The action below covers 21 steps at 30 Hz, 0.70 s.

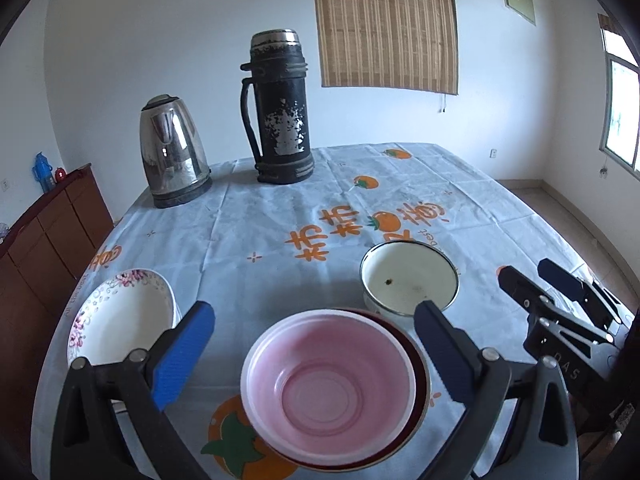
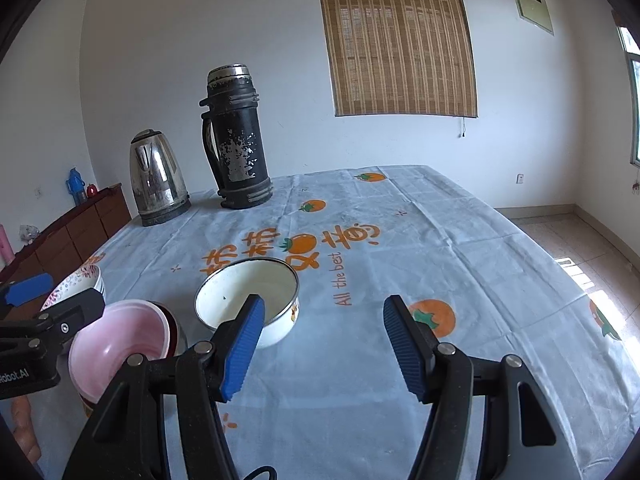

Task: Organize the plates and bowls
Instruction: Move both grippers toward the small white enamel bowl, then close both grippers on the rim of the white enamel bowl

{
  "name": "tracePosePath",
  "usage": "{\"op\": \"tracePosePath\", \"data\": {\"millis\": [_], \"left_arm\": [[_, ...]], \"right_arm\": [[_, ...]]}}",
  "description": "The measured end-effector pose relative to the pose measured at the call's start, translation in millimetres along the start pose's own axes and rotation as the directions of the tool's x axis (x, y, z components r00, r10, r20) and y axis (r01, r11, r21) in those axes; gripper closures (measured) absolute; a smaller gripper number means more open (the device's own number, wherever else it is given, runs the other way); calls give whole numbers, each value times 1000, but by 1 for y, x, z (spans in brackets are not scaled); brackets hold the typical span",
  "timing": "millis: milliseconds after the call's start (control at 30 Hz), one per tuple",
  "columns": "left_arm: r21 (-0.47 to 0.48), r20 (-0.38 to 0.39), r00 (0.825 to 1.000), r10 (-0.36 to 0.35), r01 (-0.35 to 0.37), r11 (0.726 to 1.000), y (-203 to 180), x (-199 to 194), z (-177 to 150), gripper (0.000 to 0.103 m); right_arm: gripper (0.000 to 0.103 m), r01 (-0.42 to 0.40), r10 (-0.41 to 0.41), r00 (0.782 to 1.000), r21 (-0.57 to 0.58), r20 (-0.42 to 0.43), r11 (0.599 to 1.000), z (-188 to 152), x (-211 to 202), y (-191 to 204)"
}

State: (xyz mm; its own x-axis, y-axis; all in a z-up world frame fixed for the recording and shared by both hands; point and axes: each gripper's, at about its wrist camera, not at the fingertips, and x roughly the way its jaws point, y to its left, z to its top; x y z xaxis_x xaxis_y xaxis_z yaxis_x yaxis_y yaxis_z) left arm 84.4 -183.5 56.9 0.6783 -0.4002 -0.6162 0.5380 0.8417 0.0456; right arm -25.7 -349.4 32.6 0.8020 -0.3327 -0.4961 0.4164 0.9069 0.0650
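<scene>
The pink bowl (image 1: pixel 334 390) sits mouth-up, nested in a dark red bowl (image 1: pixel 418 364) on the tabletop (image 1: pixel 260 216). The left tool (image 1: pixel 314 334) gapes wide around it, empty. The enamel bowl (image 2: pixel 248 294) stands upright at 1 o'clock; the right tool (image 2: pixel 324 316) is wide open, empty. A floral bowl (image 1: pixel 120 316) lies at 9 o'clock.

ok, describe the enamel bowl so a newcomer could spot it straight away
Start at the table with the pale blue persimmon-print cloth. Near its front edge sit three bowls; the enamel bowl is the rightmost, beside the orange lettering. Unlike the pink bowl and the floral bowl, it is plain white inside with a thin dark rim.
</scene>
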Motion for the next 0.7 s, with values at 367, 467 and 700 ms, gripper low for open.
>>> {"op": "tracePosePath", "data": {"millis": [367, 467, 700], "left_arm": [[105, -193, 981, -27, 48, 993, -15, 62, 50, 25], [155, -250, 968, -30, 70, 985, -26, 80, 56, 39], [135, -355, 934, -31, 84, 987, -31, 117, 55, 39]], "right_arm": [[56, -64, 81, 985, 110, -151, 992, 3, 62, -1], [61, -92, 119, 974, 141, -194, 986, -5, 75, -8], [61, -154, 192, 957, 178, -218, 972, -6, 88, -6]]}}
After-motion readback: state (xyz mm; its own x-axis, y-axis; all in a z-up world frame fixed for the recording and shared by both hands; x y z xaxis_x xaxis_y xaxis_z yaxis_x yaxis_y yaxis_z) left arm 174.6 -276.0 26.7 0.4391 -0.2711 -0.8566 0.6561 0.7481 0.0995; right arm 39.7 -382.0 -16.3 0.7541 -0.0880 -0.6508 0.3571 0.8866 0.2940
